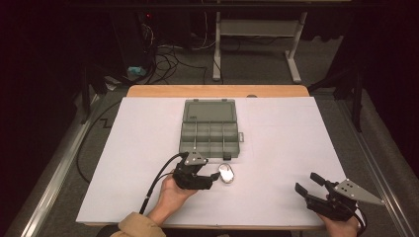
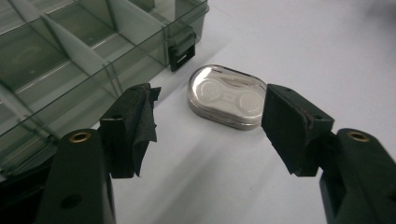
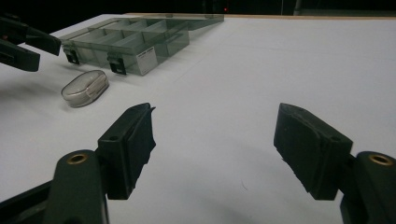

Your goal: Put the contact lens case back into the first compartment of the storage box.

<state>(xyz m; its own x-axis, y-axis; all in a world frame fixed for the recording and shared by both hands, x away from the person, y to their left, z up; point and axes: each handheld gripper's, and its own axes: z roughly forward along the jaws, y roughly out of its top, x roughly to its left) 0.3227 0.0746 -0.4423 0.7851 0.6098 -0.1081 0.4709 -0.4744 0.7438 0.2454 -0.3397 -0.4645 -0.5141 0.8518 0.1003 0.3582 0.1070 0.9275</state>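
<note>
Your left hand-held gripper gapes, released, just short of the clear oval case (beside the compartment box); your right hand-held gripper is released too, over bare worktop.

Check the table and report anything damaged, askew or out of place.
One thing: on the left gripper, the black pad on the jaw nearest the open organizer box is frayed and peeling at its edge. The small clear case lies flat on the white table cover, intact.

The left tool lay just left of a small clear case, its jaws apart; the compartment box stood beyond.
</note>
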